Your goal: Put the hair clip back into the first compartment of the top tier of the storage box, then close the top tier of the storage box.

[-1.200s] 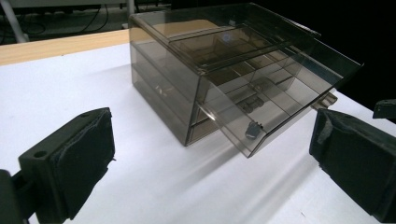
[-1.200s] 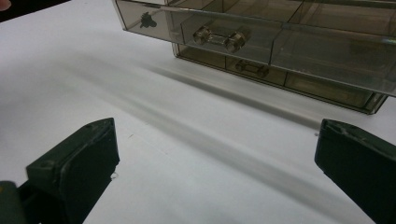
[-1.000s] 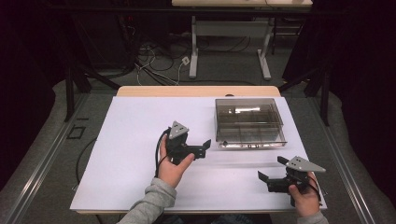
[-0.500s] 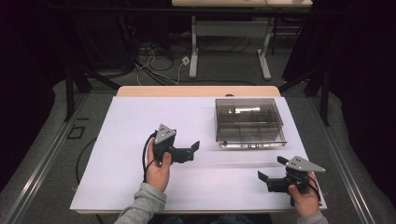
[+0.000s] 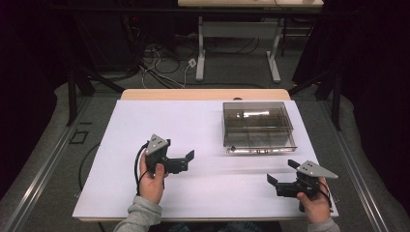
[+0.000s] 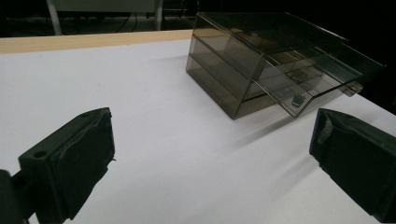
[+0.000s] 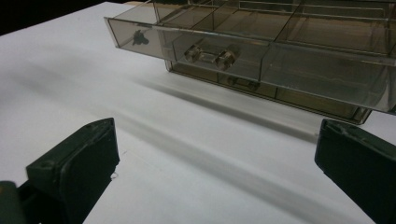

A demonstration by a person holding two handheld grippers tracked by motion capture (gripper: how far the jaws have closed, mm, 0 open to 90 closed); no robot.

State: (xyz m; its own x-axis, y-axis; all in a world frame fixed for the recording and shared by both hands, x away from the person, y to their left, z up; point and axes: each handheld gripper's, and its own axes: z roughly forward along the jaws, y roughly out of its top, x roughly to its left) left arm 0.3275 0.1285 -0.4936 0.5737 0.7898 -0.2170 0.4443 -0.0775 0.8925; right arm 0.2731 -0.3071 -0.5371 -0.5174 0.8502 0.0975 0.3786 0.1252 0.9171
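The smoky clear plastic box (image 5: 258, 129) stands on the white surface (image 5: 193, 130), toward its far right part, and its lid looks a little raised at the front edge. The left gripper (image 5: 186, 161) is wide open and holds nothing, well apart from the box, to its left. The right gripper (image 5: 279, 179) is also wide open and empty, near the box's front side but not touching it.

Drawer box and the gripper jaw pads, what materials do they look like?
Drawer box: looks like smoke-tinted clear plastic, glossy; the dividers show through the walls. Left gripper pads: matte black, probably rubber or foam; slightly ragged edges, no shine.
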